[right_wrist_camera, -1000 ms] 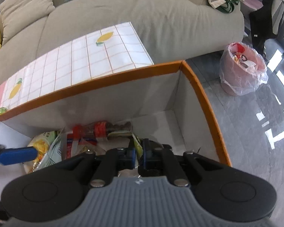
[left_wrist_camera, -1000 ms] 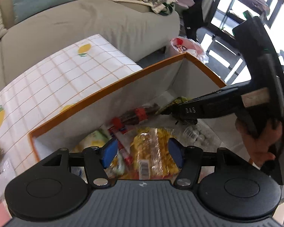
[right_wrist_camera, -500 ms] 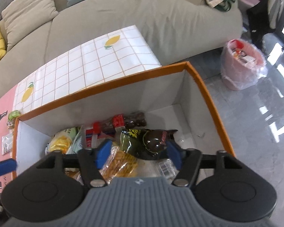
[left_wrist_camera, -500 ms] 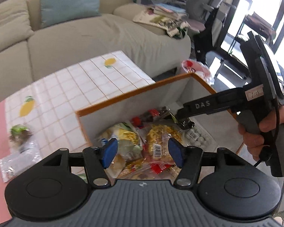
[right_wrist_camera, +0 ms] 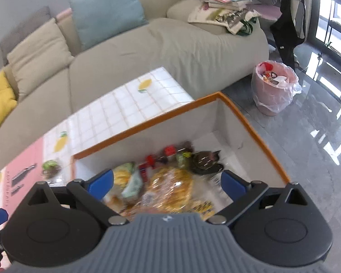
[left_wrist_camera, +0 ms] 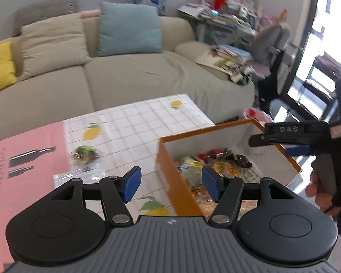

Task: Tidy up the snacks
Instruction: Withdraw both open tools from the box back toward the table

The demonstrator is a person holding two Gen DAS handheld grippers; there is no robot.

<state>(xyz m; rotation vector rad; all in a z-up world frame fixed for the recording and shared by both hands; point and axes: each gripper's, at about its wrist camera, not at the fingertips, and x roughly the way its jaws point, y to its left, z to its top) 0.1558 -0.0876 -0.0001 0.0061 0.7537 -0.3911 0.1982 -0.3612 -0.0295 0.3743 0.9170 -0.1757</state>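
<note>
An orange-rimmed white box stands beside the table and holds several snack packs, among them a yellow pack and a dark green pack. My left gripper is open and empty, raised over the box's left wall. My right gripper is open and empty above the box; it also shows in the left wrist view. A clear snack bag with green and brown contents lies on the table.
The table has a checked lemon-print and pink cloth. A beige sofa with cushions stands behind it. A pink bin with a plastic liner stands on the glossy floor right of the box. A cluttered desk and chair are at the back right.
My right gripper opened and let go of the dark green pack, which now lies in the box. Both grippers rose and pulled back; the left one swung left toward the table.
</note>
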